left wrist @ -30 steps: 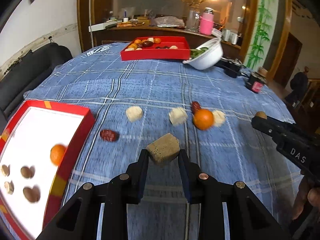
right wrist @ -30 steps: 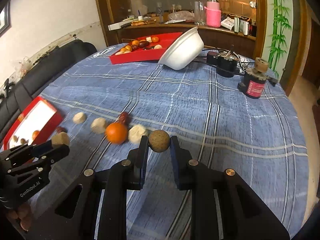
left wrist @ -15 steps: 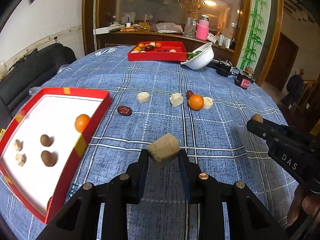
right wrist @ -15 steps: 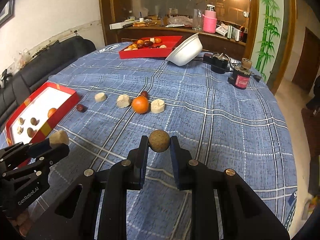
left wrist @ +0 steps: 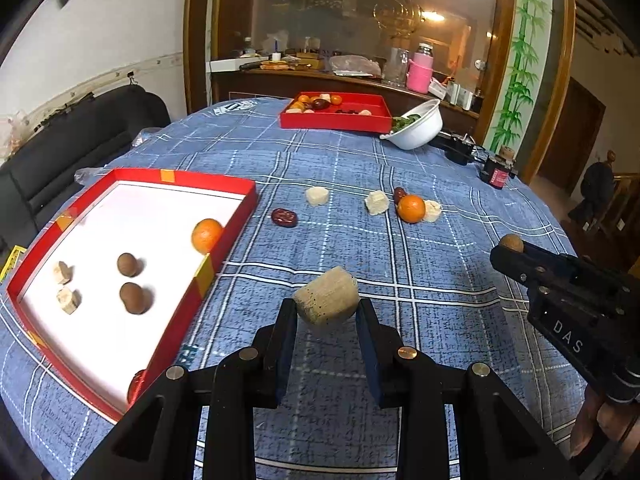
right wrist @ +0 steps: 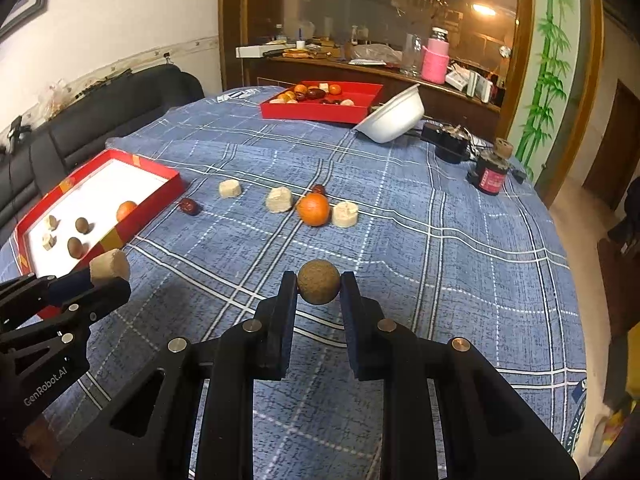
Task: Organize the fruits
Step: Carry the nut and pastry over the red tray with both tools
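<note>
now both grippers are loaded and pulled back high over the blue checked tablecloth (left wrist: 420,272); a second ago they were low among the loose fruit, and the view has widened since; nearest, the left gripper (left wrist: 326,316) is clamped on a pale tan chunk (left wrist: 326,294), held above the cloth just right of the near red tray (left wrist: 224,236); the right gripper (right wrist: 319,290) is closed around a small brown ball (right wrist: 319,282), also in the air, well right of that tray; inside the tray, white floor, an orange (left wrist: 206,235) against the right wall, two brown balls (left wrist: 132,286) and two pale pieces (left wrist: 64,286) further left; so like goes with like, i'd say, and both held pieces look headed there; past the tray on the cloth, a dark red date (left wrist: 284,217), then three pale chunks (left wrist: 317,195) in a loose row with a second orange (left wrist: 411,208) touching one of them and another date behind it; those are not yet sorted; far back, a second red tray (left wrist: 336,122) with mixed fruit and a tipped white bowl (left wrist: 418,132); task about half done, by my guess.
</note>
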Motion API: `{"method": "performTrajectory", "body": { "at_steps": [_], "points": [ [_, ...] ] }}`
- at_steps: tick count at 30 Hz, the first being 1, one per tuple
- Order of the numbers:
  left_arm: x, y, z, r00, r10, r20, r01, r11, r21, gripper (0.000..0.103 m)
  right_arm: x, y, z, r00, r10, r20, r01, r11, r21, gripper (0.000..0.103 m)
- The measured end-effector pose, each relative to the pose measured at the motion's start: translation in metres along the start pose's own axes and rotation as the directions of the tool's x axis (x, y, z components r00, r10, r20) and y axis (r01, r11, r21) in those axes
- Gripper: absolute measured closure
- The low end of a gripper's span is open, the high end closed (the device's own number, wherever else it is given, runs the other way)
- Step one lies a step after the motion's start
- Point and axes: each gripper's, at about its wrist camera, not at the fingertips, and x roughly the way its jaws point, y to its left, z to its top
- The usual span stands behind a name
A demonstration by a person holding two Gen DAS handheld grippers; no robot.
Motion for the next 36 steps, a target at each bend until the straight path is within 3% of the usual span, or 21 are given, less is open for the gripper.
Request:
{"method": "performTrajectory", "body": {
  "at_steps": [9,16,27,36],
  "points": [
    [-0.020,0.026,0.004,0.998,0.035,0.045,-0.034,0.999,-0.032,0.074,-0.001,0.034,0.006,1.000,0.016,-0.017,-0.017,0.994,-0.110,0.083],
    [-0.037,0.068,0.007,0.992,0.104,0.070,-0.097,0.990,-0.102,0.074,0.000,0.085,0.017,0.997,0.057,-0.056,-0.069,0.962,-0.263,0.082],
    [-0.045,0.147,0.000,0.972,0.231,0.051,-0.213,0.946,-0.244,0.074,0.010,0.172,0.037,0.985,0.128,-0.118,-0.167,0.888,-0.428,0.082],
    [-0.048,0.195,-0.005,0.960,0.279,0.033,-0.255,0.914,-0.315,0.074,0.019,0.232,0.049,0.977,0.154,-0.148,-0.209,0.833,-0.512,0.082]
  ]
}}
